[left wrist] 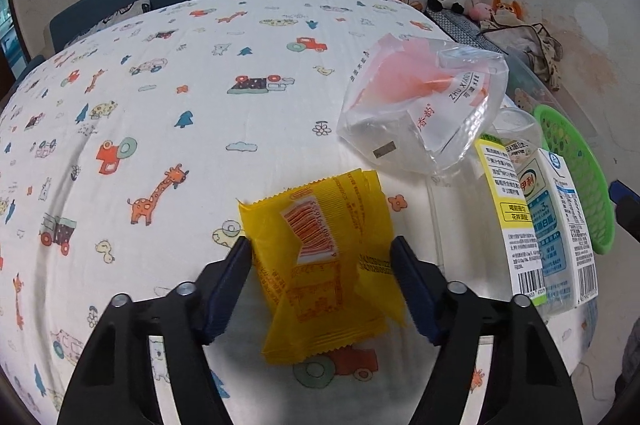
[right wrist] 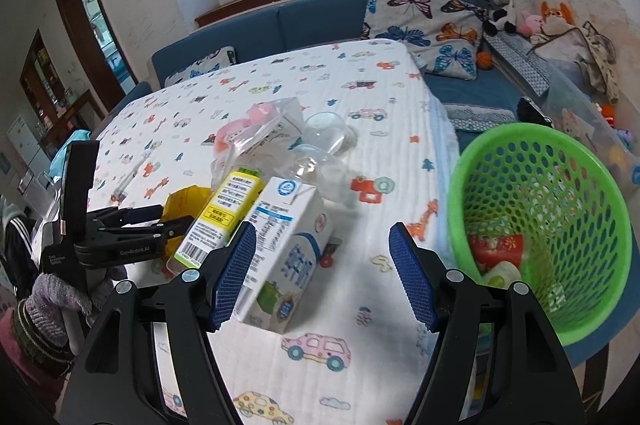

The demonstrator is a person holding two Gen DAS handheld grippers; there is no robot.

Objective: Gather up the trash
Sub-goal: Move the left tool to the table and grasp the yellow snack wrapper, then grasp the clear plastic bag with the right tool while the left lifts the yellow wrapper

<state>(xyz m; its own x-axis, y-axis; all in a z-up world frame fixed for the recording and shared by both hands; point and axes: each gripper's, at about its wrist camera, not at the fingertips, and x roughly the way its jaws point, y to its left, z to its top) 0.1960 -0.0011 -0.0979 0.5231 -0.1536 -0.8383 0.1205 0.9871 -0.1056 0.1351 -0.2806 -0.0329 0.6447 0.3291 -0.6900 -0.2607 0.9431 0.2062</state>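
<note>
We saw our left gripper (left wrist: 322, 289) with its fingers spread wide on either side of a crumpled yellow wrapper (left wrist: 320, 265), which lay flat on the worktop (left wrist: 160, 105) under a cartoon-printed cloth; the left pad sat right at the wrapper's edge, the right pad just beside it, and neither pressed in. The wrapper carried an orange barcode panel and orange print too distorted for us to read.

At about one o'clock from the wrapper lay a clear plastic bag (left wrist: 420, 105) with pink patches and the letters "ZHU XIANG" on a white label, beside red Chinese characters. At three o'clock lay two cartons side by side: a yellow-labelled carton (left wrist: 508, 225) with a barcode, and a white and blue milk carton (left wrist: 560, 237) showing the 伊利 logo and a large "3". Beyond them, at the worktop's right edge, was the green basket (left wrist: 576, 181).

In the right wrist view, our right gripper (right wrist: 322, 277) hovered with its fingers wide apart and holding nothing; the white and blue milk carton (right wrist: 288, 249) lay just ahead of its left pad. The green basket (right wrist: 472, 185) sat at three o'clock, with red-printed trash in its bottom. A clear cup (right wrist: 324, 133) lay on its side at twelve o'clock. The left gripper's body at nine o'clock read "GenRobot.AI".
</note>
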